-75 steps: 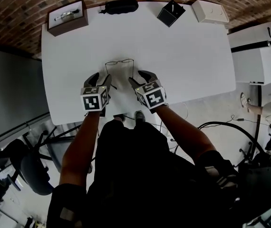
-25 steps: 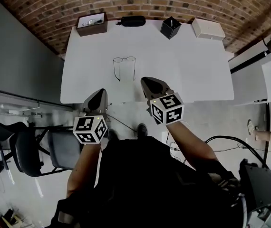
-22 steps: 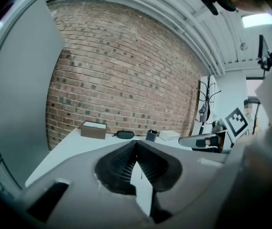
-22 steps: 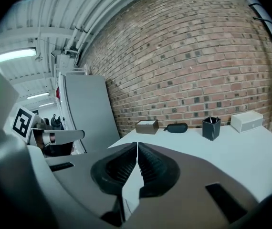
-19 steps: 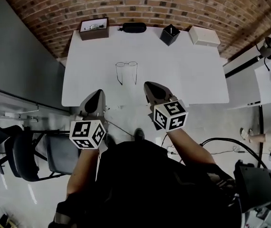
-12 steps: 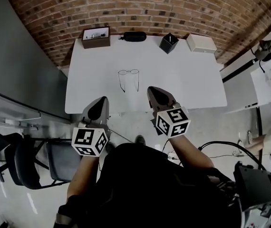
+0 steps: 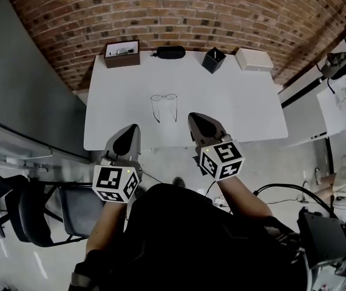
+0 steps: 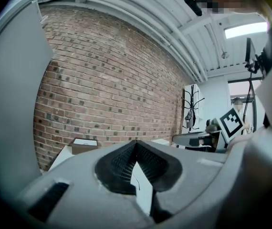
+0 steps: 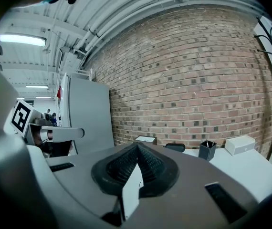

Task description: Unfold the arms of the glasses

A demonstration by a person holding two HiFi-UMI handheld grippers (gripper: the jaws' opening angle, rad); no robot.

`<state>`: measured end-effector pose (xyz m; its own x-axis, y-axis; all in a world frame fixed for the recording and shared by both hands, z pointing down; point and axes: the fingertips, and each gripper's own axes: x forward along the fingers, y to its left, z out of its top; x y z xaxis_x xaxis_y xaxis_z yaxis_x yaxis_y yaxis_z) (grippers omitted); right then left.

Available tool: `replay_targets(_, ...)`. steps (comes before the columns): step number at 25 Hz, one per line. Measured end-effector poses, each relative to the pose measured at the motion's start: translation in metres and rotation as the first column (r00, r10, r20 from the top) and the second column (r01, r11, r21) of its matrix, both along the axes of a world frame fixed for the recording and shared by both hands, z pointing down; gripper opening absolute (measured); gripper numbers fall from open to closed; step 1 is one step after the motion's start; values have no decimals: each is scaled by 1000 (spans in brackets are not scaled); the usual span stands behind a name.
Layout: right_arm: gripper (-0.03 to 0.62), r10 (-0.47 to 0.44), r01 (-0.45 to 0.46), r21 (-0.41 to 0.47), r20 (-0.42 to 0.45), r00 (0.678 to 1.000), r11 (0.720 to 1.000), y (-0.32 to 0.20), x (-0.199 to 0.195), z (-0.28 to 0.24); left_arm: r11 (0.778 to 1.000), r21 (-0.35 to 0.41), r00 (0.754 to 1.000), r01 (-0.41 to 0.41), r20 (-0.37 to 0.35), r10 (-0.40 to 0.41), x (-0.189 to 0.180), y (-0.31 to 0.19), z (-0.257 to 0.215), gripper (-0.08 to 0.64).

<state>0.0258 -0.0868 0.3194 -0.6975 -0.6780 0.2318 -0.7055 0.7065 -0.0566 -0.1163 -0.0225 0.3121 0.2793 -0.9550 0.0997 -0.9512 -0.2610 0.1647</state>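
Observation:
The thin wire-framed glasses [image 7: 164, 105] lie on the white table [image 7: 240, 102], lenses toward the brick wall and both arms spread out toward me. My left gripper [image 7: 130, 128] hovers above the table's near edge, left of the glasses and apart from them, jaws shut with nothing in them. My right gripper [image 7: 195, 117] hangs to the right of the glasses, also shut and empty. The left gripper view shows its jaws [image 8: 136, 144] pressed together; in the right gripper view the jaws [image 9: 137, 147] are closed too. Neither gripper view shows the glasses.
Along the table's far edge stand a brown box [image 7: 122, 54], a black glasses case [image 7: 171, 53], a black pen cup [image 7: 213, 60] and a white box [image 7: 253, 59]. A dark chair [image 7: 45, 211] sits at lower left. A brick wall lies behind the table.
Both grippers have drawn back from the glasses and risen, ending near the table's front edge. The table looks smaller and farther. The glasses stay where they lay.

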Motion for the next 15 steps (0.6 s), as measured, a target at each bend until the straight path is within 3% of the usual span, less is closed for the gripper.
replay_targets(15, 9, -4, 4, 20, 0, 1000, 1000, 0, -5, -6, 1000, 18, 1000, 10, 2, -10, -3, 1, -6, 11)
